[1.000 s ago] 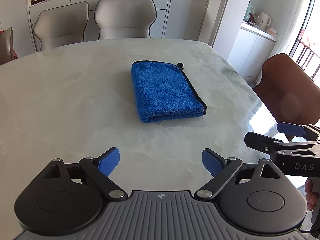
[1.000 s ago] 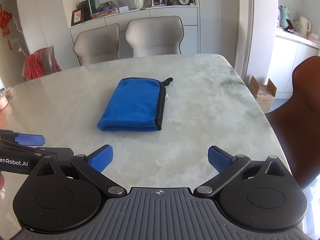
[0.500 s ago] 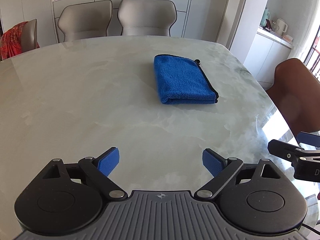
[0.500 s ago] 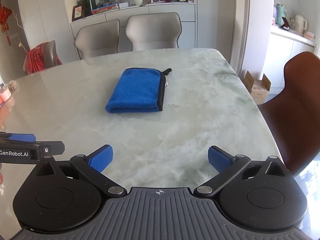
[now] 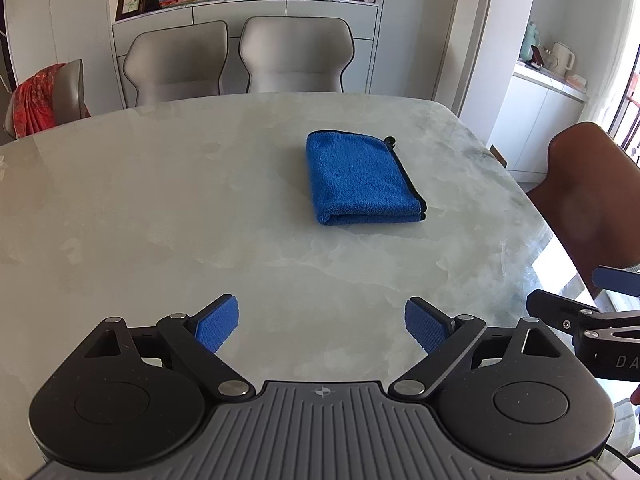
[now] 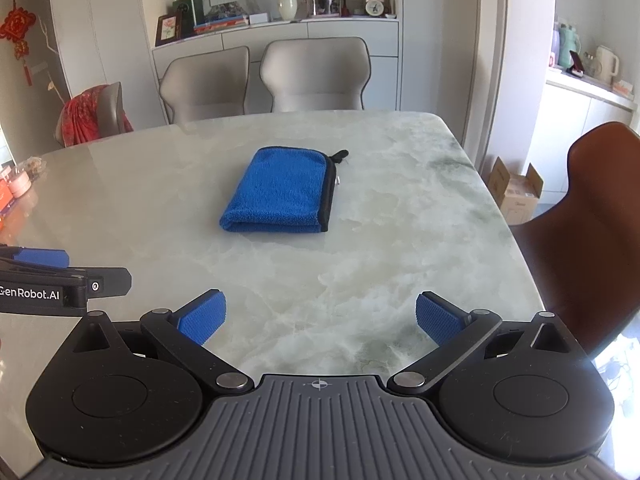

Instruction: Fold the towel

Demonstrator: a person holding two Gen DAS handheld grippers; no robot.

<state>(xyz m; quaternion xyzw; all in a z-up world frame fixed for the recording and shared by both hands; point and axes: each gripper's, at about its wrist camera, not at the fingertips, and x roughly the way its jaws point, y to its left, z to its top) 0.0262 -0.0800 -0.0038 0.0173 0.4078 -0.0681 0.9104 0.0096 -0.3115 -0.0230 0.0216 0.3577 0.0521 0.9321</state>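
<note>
on the table (image 5: pixel 160 200) the towel (image 5: pixel 360 178) is seen folded, untouched by the spread, empty left gripper (image 5: pixel 322 322) and right gripper (image 6: pixel 320 316); little seems left.

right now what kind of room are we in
Most likely a home dining room: a large pale marble-look table, two grey upholstered chairs at its far side, and a white sideboard with framed pictures and a vase.

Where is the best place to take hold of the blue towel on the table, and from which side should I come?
Probably the black-trimmed edge of the blue towel, on its right side. The layers end loose there, while the near end is a closed fold. The open right tool could slide in low along the table from the right.
</note>
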